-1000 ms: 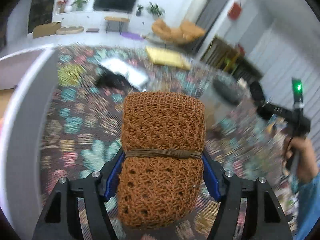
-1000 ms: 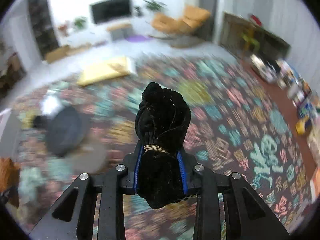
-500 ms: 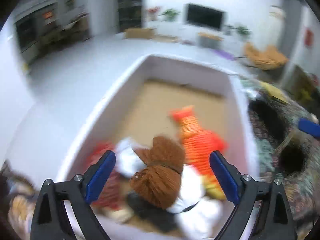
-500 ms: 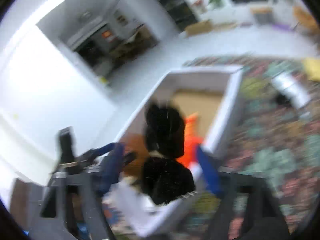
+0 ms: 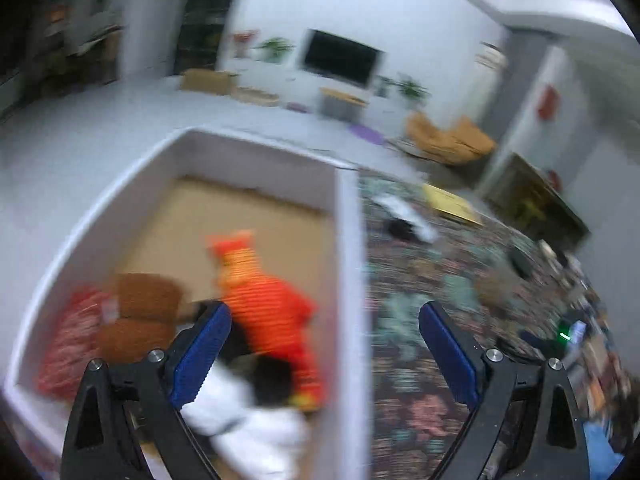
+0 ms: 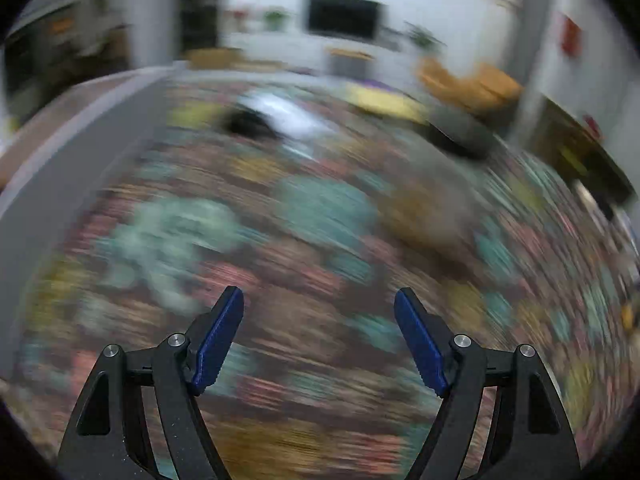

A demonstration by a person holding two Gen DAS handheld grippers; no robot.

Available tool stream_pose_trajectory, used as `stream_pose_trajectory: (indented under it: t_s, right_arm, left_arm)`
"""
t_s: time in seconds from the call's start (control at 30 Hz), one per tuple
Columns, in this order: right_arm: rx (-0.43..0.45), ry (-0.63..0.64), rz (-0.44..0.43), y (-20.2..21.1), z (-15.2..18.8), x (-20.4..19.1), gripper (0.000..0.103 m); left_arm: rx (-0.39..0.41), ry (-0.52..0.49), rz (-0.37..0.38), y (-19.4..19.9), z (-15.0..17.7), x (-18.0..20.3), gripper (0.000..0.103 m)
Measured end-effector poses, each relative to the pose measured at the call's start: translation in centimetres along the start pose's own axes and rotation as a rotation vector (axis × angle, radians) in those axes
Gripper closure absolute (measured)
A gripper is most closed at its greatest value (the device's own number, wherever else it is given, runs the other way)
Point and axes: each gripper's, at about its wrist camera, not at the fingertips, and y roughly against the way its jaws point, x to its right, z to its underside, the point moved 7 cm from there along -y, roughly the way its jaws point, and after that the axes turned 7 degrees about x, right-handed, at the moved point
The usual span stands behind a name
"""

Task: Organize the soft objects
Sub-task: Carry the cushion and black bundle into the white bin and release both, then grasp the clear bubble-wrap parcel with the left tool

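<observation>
A living room with a wall-mounted television (image 5: 340,58), potted plants and an orange armchair (image 5: 448,140) lies behind a floor covered by a busy patterned rug (image 6: 320,240), blurred by motion in both views. In the left wrist view a white box (image 5: 348,264) with a brown cardboard bottom stands on the floor at the rug's edge. Soft objects are piled at its near end: a brown knitted bundle (image 5: 140,316) beside a red bundle (image 5: 68,344), an orange striped plush toy (image 5: 268,304) lying against the box's right wall, a black item (image 5: 272,376) and a white cloth (image 5: 248,428) nearest the camera. The left gripper (image 5: 324,356) hangs above the box's right wall with its jaws spread wide and nothing between them; they have just been opening. The right gripper (image 6: 318,336) is over bare rug, its jaws likewise apart and empty, also having just opened. On the rug farther off lie a yellow cushion (image 5: 452,204), a white and black item (image 6: 276,120) and a dark round cushion (image 6: 460,136); the blur hides finer detail.
</observation>
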Motion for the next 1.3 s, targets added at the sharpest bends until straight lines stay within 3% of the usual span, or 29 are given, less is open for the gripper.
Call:
stream_pose_trajectory:
  t_s: [0.13, 0.3, 0.43, 0.6, 0.8, 0.97, 1.07, 1.17, 1.3]
  right_arm:
    - [-0.027, -0.117, 0.096, -1.7, 1.9, 6.7, 0.023]
    - [-0.028, -0.174, 0.105, -2.9, 3.6, 8.9, 0.022]
    - [-0.038, -0.188, 0.105, -2.9, 3.7, 9.0, 0.019]
    - [-0.044, -0.22, 0.078, -3.5, 4.0, 9.4, 0.018]
    - [-0.044, -0.214, 0.087, -3.4, 4.1, 9.3, 0.017]
    - [-0.044, -0.215, 0.086, -3.4, 4.1, 9.3, 0.017]
    - [-0.045, -0.216, 0.085, -3.5, 4.1, 9.3, 0.017]
    - [-0.045, -0.216, 0.085, -3.5, 4.1, 9.3, 0.017]
    - [-0.045, -0.218, 0.084, -3.5, 4.1, 9.3, 0.017]
  left_arm:
    - [-0.084, -0.136, 0.123, -3.3, 0.7, 7.8, 0.008]
    - [-0.244, -0.161, 0.244, -9.0, 3.3, 14.6, 0.008]
    - [-0.311, -0.171, 0.236, -14.1, 4.3, 17.0, 0.008]
    - [-0.327, -0.203, 0.151, -20.6, 3.2, 16.2, 0.008]
    - [-0.277, -0.197, 0.082, -28.1, -2.3, 15.0, 0.008]
    - [-0.254, -0.062, 0.012, -35.2, -6.4, 12.6, 0.008]
    - [-0.263, 0.005, 0.001, -38.1, -6.8, 11.7, 0.008]
    - [-0.289, -0.029, 0.025, -40.3, -6.0, 12.1, 0.008]
    - [-0.315, -0.113, 0.141, -41.2, -4.2, 14.6, 0.008]
